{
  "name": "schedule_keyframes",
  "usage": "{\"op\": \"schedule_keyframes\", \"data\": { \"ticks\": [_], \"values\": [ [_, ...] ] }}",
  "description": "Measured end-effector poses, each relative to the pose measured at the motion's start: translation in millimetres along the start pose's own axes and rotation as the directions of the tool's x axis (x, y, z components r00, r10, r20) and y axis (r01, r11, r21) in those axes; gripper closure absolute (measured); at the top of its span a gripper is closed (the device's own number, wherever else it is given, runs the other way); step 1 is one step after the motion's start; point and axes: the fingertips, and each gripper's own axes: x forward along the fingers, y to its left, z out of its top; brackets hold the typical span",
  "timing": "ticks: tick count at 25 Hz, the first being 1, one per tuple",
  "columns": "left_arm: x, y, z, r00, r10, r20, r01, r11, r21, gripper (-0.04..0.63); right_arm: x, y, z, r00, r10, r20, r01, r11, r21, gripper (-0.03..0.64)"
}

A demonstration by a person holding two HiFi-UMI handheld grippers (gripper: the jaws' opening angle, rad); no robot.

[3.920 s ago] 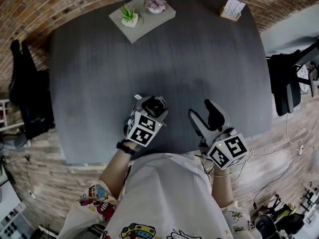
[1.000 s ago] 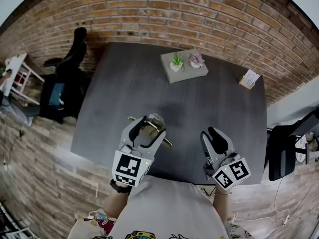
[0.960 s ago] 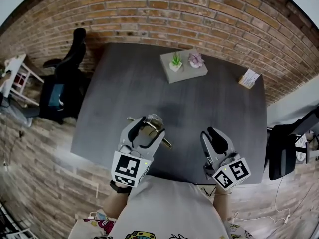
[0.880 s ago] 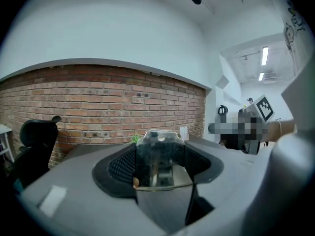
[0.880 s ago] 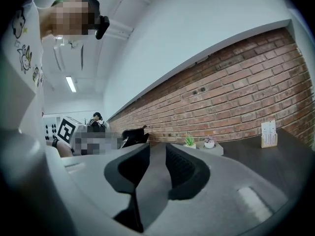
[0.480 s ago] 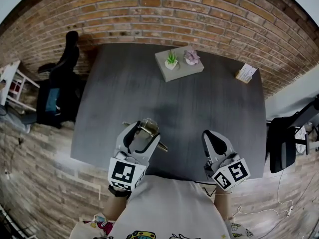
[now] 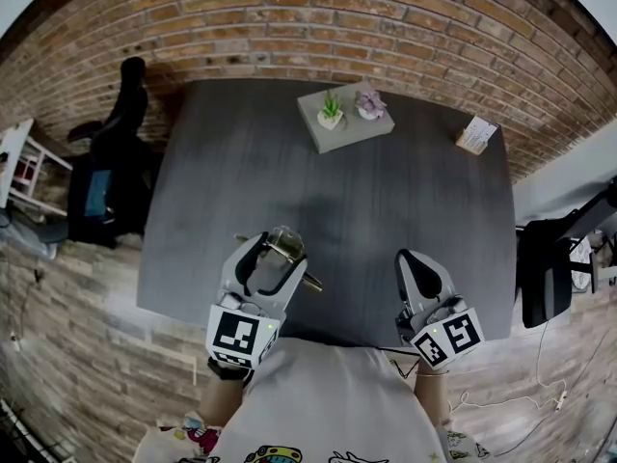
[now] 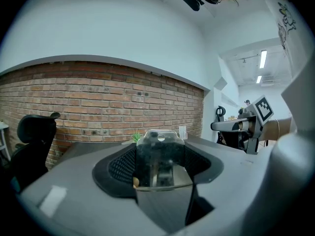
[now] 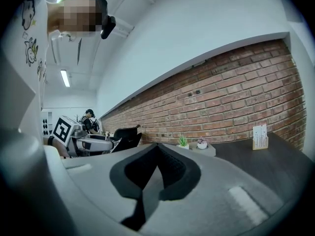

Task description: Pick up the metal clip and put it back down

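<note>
The metal clip (image 7: 287, 250) is a shiny spring clip with thin wire handles, held just above the dark table (image 7: 337, 191) near its front edge. My left gripper (image 7: 277, 245) is shut on it. In the left gripper view the clip (image 8: 157, 154) fills the gap between the black pads (image 8: 118, 166). To the right, my right gripper (image 7: 415, 261) is over the table's front edge; its jaws have just been closing and now meet with nothing between them. The right gripper view shows the pads (image 9: 172, 168) of my right gripper (image 9: 156, 150) touching.
A grey tray (image 7: 339, 128) with two small potted plants sits at the table's back, and a card holder (image 7: 476, 135) is at the back right corner. Black office chairs stand at the left (image 7: 111, 172) and right (image 7: 545, 278). A brick wall runs behind.
The right gripper's jaws have come together. The left gripper still holds the clip in much the same place. The head view has shifted slightly.
</note>
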Motion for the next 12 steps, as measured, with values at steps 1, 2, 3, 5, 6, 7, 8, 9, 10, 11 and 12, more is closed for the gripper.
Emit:
{"op": "schedule_keyframes", "data": {
  "ticks": [1, 2, 3, 5, 6, 7, 8, 9, 10, 11, 12],
  "values": [
    [-0.6, 1.3, -1.0, 1.0, 0.002, -0.002, -0.002, 1.0, 0.0, 0.29, 0.4, 0.3, -0.5, 1.0, -0.001, -0.001, 0.001, 1.0, 0.0, 0.617],
    [-1.3, 2.5, -2.5, 1.0, 0.003, -0.005, -0.003, 1.0, 0.001, 0.29, 0.8, 0.9, -1.2, 1.0, -0.002, -0.003, 0.002, 1.0, 0.0, 0.617],
    [-2.0, 3.4, -3.5, 1.0, 0.004, -0.008, -0.004, 1.0, 0.001, 0.29, 1.1, 1.5, -2.0, 1.0, -0.002, -0.006, 0.002, 1.0, 0.0, 0.617],
    [-3.4, 4.7, -3.4, 1.0, 0.003, -0.009, -0.003, 1.0, 0.002, 0.29, 1.8, 2.6, -3.1, 1.0, -0.003, -0.009, 0.003, 1.0, 0.006, 0.617],
    [-3.9, 5.3, -3.7, 1.0, 0.003, -0.009, -0.003, 1.0, 0.003, 0.29, 2.3, 3.1, -3.2, 1.0, -0.002, -0.008, 0.002, 1.0, 0.011, 0.617],
    [-4.1, 5.9, -4.9, 1.0, 0.002, -0.009, -0.002, 1.0, 0.004, 0.29, 2.8, 3.5, -3.1, 1.0, -0.001, -0.007, 0.001, 1.0, 0.015, 0.616],
    [-4.1, 6.4, -6.1, 1.0, 0.002, -0.01, -0.002, 1.0, 0.006, 0.29, 3.4, 3.7, -3.0, 1.0, -0.001, -0.006, 0.001, 1.0, 0.017, 0.615],
    [-3.8, 6.8, -6.1, 1.0, 0.002, -0.01, -0.002, 1.0, 0.008, 0.29, 3.8, 3.7, -2.9, 1.0, 0.0, -0.005, 0.0, 1.0, 0.019, 0.617],
    [-3.4, 7.0, -4.9, 1.0, 0.002, -0.009, -0.002, 1.0, 0.01, 0.29, 4.0, 3.6, -2.8, 1.0, 0.0, -0.006, 0.0, 1.0, 0.019, 0.616],
    [-3.1, 7.0, -4.1, 1.0, 0.002, -0.012, -0.002, 1.0, 0.011, 0.29, 3.9, 3.4, -2.8, 1.0, -0.001, -0.007, 0.001, 1.0, 0.019, 0.617],
    [-2.9, 7.1, -5.2, 1.0, 0.002, -0.019, -0.002, 1.0, 0.011, 0.29, 3.7, 3.0, -2.9, 1.0, -0.001, -0.008, 0.002, 1.0, 0.019, 0.617]
  ]
}}
